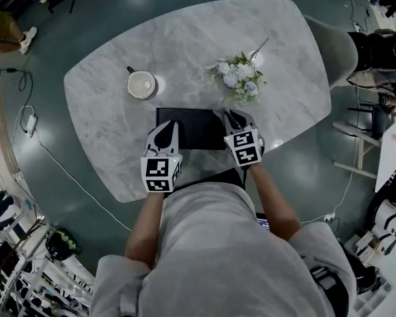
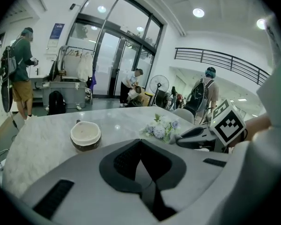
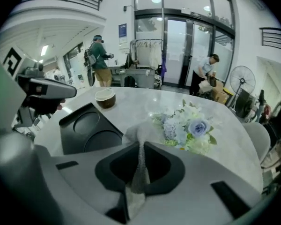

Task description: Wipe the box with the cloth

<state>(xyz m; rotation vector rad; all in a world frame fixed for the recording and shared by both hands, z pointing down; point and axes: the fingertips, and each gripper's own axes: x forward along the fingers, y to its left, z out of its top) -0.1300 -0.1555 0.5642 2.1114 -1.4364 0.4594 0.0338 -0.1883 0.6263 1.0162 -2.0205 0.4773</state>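
Nearest us, the person's arms [image 1: 272, 200] stretch out over the table [image 1: 99, 117], both grippers angled down. The left gripper [image 1: 174, 125], jaws pressed together on nothing, is over the left part of the black box [image 1: 193, 129]. The right gripper [image 1: 230, 115] pinches the cloth [image 3: 139, 139] tight at the box's right corner, with the flowers [image 1: 239, 78] just beyond.

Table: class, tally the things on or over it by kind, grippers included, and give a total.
box: 1
cup: 1
bouquet: 1
cloth: 1
grippers: 2, left gripper and right gripper
total: 6
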